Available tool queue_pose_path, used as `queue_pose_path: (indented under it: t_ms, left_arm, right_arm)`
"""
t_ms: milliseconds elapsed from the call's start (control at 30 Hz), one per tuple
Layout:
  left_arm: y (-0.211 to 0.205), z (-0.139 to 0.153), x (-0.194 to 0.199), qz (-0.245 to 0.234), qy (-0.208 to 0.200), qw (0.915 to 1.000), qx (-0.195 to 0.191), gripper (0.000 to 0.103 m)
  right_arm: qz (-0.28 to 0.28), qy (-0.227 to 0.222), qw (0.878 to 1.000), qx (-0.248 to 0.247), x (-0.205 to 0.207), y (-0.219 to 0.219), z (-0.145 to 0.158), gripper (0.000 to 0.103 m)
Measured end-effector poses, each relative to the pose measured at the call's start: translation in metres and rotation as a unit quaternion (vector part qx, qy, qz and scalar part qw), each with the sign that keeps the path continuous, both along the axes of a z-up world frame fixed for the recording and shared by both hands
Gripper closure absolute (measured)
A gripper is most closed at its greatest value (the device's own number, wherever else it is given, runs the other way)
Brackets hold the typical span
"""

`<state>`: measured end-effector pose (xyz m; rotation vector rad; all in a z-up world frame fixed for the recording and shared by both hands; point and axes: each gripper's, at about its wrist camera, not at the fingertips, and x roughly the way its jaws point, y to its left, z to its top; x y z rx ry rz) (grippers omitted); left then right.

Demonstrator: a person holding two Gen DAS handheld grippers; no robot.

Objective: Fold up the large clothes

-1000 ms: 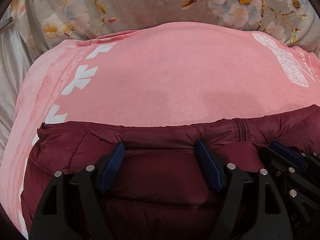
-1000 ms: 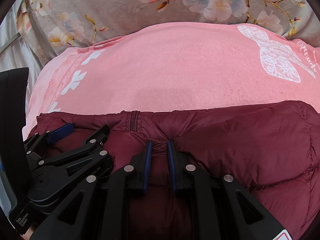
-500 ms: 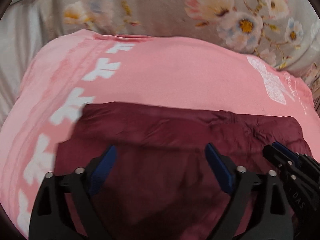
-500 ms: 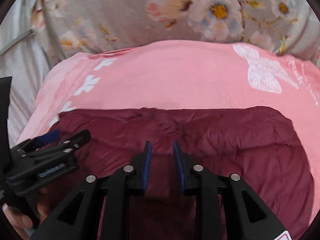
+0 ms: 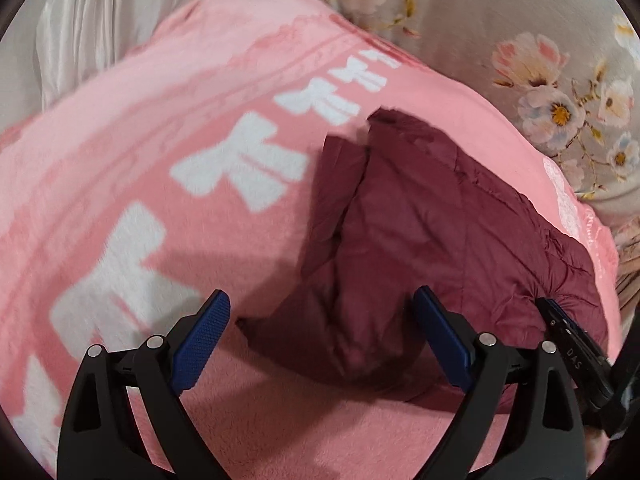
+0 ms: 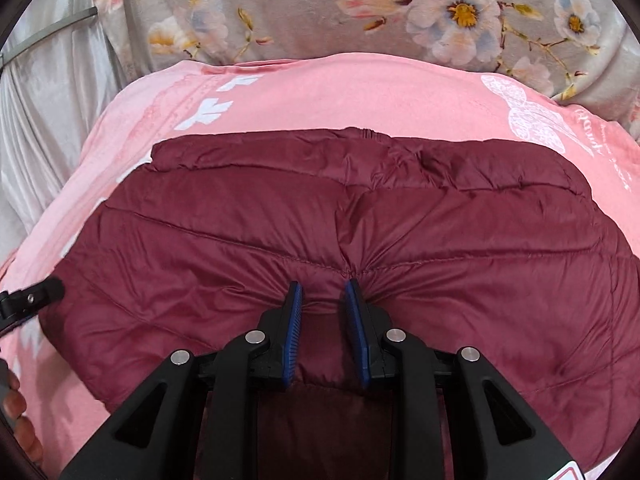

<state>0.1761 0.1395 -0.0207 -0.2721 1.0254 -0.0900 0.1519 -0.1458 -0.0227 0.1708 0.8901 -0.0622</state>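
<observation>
One dark red puffer jacket [image 6: 304, 216] lies folded into a broad, padded rectangle on a pink blanket [image 6: 360, 92] printed with white bows and a lace-like butterfly. The jacket is quilted in horizontal stitched bands, with a soft sheen, and its zipper shows at the far edge. In the left claw's view its left side shows layered folded edges with one flap sticking out toward the camera. The blanket rests on a grey bedspread [image 6: 304, 12] with pale flowers, beside silvery grey cloth [image 6: 52, 100] at the left.

The right claw [image 6: 323, 286] has its blue-padded fingers drawn close together, pinching a puckered ridge of the jacket's near middle, where creases fan outward. The left claw [image 5: 320, 312] is spread wide with nothing between its fingers, hovering at the jacket's left edge, one finger [image 5: 200, 344] over bare blanket, the other [image 5: 440, 336] over the jacket's fabric. Fingers of the person's hand [image 6: 18, 420] show at the lower left edge.
</observation>
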Motion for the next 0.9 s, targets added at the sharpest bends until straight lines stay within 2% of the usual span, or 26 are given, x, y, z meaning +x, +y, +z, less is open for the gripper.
queue_pose_path:
  t_ms: [100,233,300,333,400,567,633,733,900]
  left_arm:
    - [0.006,-0.012,0.000,0.009,0.014,0.9991,-0.039,0.011]
    - [-0.002,-0.012,0.005,-0.002,0.010,0.9987,-0.049,0.011]
    - [-0.007,-0.012,0.009,-0.008,0.010,0.9984,-0.055,0.018]
    - [-0.010,-0.012,0.010,-0.013,0.010,0.9985,-0.053,0.028]
    - [-0.014,-0.011,0.012,-0.020,0.011,0.9983,-0.053,0.035]
    - [-0.011,-0.002,0.012,-0.030,0.006,0.9973,-0.067,0.075]
    - [-0.012,0.010,0.008,-0.038,-0.008,0.9963,-0.076,0.083]
    - [-0.020,0.039,-0.001,-0.057,-0.042,0.9940,-0.084,0.088]
    - [-0.049,0.088,-0.018,-0.109,-0.100,0.9853,-0.085,0.089]
  right_arm:
    - [-0.008,0.001,1.000,-0.012,0.001,0.004,-0.003,0.079]
    - [-0.015,0.002,1.000,-0.022,0.000,0.007,-0.005,0.079]
    - [-0.020,0.001,1.000,-0.017,-0.001,0.005,-0.003,0.079]
    - [-0.026,0.002,1.000,-0.005,-0.003,0.003,-0.001,0.079]
    - [-0.038,0.000,0.999,0.016,-0.013,0.001,0.005,0.079]
    - [-0.029,-0.004,0.999,0.020,-0.058,0.005,0.020,0.079]
    - [-0.025,-0.002,0.999,0.020,-0.070,0.005,0.019,0.079]
    - [-0.026,0.003,0.999,0.022,-0.076,0.005,0.014,0.079]
    - [-0.029,0.003,0.999,0.025,-0.072,0.006,0.000,0.079]
